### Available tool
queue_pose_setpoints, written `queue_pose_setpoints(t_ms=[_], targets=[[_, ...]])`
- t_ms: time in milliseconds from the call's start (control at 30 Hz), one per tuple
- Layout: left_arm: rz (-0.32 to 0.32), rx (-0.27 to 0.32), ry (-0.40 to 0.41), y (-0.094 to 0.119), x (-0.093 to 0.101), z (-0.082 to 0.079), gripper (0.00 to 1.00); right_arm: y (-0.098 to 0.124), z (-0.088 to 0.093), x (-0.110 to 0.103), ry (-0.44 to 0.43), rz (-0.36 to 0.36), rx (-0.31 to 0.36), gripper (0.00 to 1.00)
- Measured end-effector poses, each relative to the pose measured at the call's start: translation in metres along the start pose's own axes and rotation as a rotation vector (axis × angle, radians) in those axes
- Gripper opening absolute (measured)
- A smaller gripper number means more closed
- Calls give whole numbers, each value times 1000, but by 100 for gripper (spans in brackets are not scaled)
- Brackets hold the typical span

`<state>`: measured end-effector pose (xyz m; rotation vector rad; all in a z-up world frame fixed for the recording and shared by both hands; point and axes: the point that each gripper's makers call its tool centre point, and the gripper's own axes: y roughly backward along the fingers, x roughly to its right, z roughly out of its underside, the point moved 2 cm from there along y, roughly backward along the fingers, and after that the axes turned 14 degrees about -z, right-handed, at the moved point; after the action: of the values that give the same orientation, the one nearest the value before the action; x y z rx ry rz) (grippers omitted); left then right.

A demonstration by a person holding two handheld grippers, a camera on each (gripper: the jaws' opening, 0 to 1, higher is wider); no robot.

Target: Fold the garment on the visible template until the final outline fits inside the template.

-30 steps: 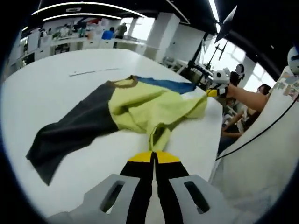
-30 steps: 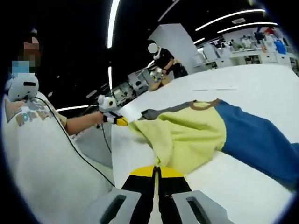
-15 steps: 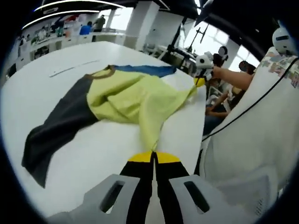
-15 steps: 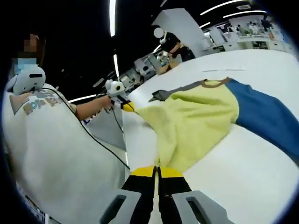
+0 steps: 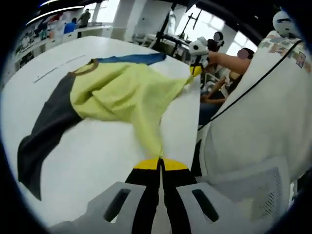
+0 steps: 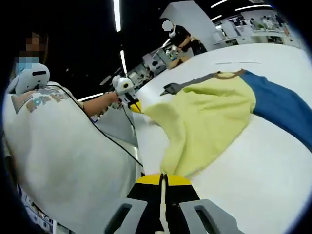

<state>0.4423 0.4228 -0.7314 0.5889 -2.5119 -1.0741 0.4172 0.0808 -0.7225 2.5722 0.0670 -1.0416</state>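
Garment [image 5: 122, 92]: hem pinched by left gripper [image 5: 159, 163] and right gripper [image 6: 162, 178], both clenched; body stretches forward across table [image 5: 97, 146].

No text is reading clearly in either view. A coloured print is showing on the chest of the person's white shirt [image 6: 41, 102], also seen at the shoulder [image 5: 282, 44], but it is too blurred to make out any letters.
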Motion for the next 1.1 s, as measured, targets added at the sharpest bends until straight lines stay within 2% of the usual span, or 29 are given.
queue_pose_setpoints(t_ms=[267,500,767,867,1100], targets=[[44,-57,-41,-3,13,9,0,-2,18,-4,-20,-6,-70,0],[99,-132,-72,-5,25,26,0,-4,33,-10,-26,-16,-131,0],[95,-185,-76,-2,25,40,0,-7,47,-11,-14,-22,-214,0],[95,-200,-79,0,25,42,0,-6,49,-10,-15,-17,-226,0],[167,-240,-82,1,41,46,0,-2,55,-6,-24,-9,-255,0]])
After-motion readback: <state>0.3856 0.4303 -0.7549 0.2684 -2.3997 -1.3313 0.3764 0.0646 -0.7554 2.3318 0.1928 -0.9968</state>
